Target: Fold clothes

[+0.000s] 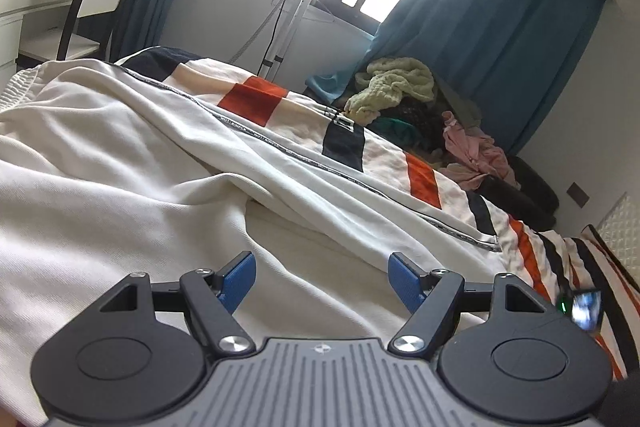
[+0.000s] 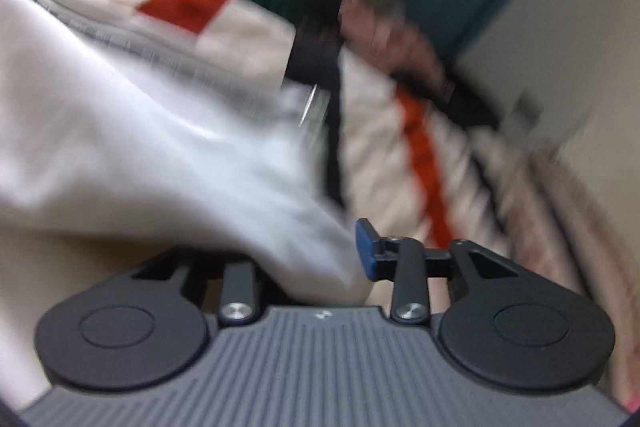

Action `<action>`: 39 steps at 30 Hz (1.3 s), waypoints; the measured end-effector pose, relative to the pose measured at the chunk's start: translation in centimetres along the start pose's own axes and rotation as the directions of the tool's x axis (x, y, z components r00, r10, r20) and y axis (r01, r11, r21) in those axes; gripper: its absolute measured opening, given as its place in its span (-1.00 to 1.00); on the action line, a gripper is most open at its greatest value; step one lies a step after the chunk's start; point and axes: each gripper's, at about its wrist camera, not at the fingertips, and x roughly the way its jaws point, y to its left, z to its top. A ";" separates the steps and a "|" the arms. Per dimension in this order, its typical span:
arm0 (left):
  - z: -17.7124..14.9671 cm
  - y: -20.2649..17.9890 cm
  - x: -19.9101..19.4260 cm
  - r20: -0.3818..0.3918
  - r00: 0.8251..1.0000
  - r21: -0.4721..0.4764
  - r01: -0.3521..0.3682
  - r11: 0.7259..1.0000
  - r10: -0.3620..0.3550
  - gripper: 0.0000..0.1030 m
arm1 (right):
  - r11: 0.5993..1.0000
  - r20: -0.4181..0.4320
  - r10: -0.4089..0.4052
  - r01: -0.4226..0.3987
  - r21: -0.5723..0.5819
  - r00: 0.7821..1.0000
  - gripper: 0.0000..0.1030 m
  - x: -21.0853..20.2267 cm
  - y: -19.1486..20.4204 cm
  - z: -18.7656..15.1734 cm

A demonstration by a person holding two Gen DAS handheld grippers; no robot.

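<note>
Tongs, left (image 1: 322,277): spread wide, nothing between the pads, held low over the white garment (image 1: 120,163). Tongs, right (image 2: 312,259): view blurred; white cloth lies across the gap and hides one finger, and I cannot tell whether the pads press on it. Garment: spread rumpled on the bed, its zip edge (image 1: 320,163) running diagonally across the striped cover (image 1: 420,179); I see no finished fold in it. Pile (image 1: 400,95): more clothes heaped at the bed's far side by the curtain (image 1: 500,27), unfolded. Progress, my judgement: early; this piece is barely begun, and the heap remains.
</note>
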 end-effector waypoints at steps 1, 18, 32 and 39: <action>0.0 -0.1 0.0 0.000 1.000 0.002 -0.001 1.000 0.001 0.45 | 0.996 0.002 0.017 -0.017 0.092 1.000 0.09 -0.5 -0.9 -1.0; -0.7 -0.4 0.8 -0.032 0.999 0.041 -0.041 0.998 0.042 0.46 | 0.174 0.261 0.395 -0.351 0.920 0.881 0.03 6.5 -7.7 -3.0; -0.2 -0.9 2.4 -0.038 0.998 0.067 -0.042 0.997 0.044 0.46 | 0.416 0.304 0.079 -0.309 0.855 0.949 -0.90 4.9 -13.4 4.4; -0.1 -1.4 1.6 -0.016 0.999 0.110 -0.034 0.993 0.036 0.47 | 0.484 0.099 0.048 -0.110 0.868 0.994 -0.87 6.8 -16.1 -3.6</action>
